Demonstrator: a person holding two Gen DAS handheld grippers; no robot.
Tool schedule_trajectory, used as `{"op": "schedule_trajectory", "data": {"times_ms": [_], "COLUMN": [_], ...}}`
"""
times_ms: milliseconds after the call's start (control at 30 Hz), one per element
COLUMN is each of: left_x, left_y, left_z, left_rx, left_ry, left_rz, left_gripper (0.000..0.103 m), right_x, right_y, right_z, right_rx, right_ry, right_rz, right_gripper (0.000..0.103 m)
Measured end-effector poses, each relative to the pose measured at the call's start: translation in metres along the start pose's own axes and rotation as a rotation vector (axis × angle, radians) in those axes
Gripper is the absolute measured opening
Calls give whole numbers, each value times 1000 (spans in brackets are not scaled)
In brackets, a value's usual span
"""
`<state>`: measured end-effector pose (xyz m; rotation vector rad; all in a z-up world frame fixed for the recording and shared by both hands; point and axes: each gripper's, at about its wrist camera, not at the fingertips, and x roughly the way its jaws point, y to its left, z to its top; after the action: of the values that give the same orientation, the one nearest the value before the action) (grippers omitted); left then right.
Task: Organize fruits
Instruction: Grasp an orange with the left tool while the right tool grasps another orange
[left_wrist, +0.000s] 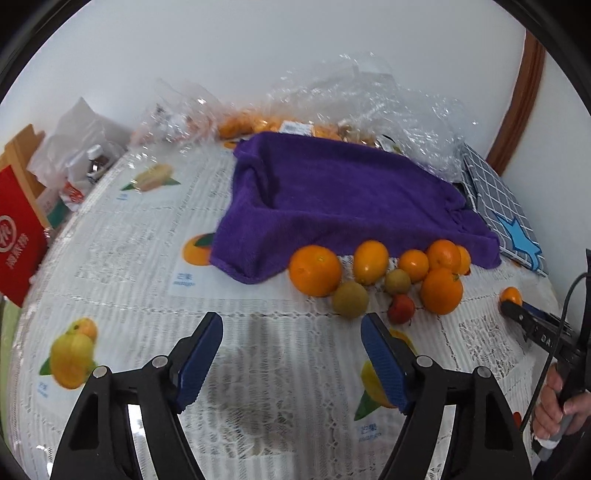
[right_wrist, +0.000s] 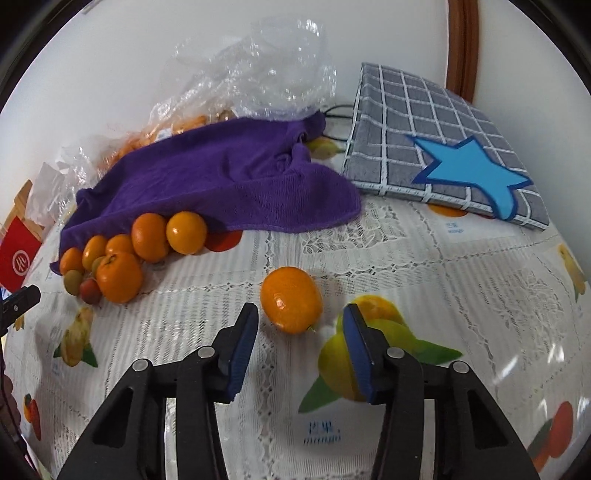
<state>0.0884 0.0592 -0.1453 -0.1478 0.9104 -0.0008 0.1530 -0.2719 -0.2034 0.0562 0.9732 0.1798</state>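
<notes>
A cluster of oranges (left_wrist: 373, 262) with two green-brown fruits (left_wrist: 349, 299) and a small red one (left_wrist: 401, 308) lies along the front edge of a purple towel (left_wrist: 332, 192); the cluster also shows at left in the right wrist view (right_wrist: 147, 240). One orange (right_wrist: 291, 299) lies apart on the tablecloth, just ahead of my right gripper (right_wrist: 300, 317), which is open and empty. In the left wrist view this orange (left_wrist: 511, 295) sits at the right gripper's tip. My left gripper (left_wrist: 291, 328) is open and empty, a little short of the cluster.
A lace tablecloth (right_wrist: 443, 280) printed with fruit pictures covers the table. A grey checked pouch with a blue star (right_wrist: 443, 147) lies at the back right. Crumpled clear plastic bags (left_wrist: 369, 96) holding more oranges sit behind the towel. A red box (left_wrist: 18, 240) stands at the left.
</notes>
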Motion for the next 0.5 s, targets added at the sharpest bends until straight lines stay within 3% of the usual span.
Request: {"op": "schedule_trajectory", "data": {"times_ms": [133,500], "left_x": [8,28], "left_y": [-6,6], "left_z": [5,24], "left_rx": [2,-133], "left_ry": [3,11], "left_rz": [-21,-53], "left_gripper": [76,71], "right_x": [4,-2], "right_y": [0,-1], "right_z": [5,0], "right_rx": [4,2], "right_ry": [-4,-19], "right_rz": [14,63], "right_gripper": [32,32]}}
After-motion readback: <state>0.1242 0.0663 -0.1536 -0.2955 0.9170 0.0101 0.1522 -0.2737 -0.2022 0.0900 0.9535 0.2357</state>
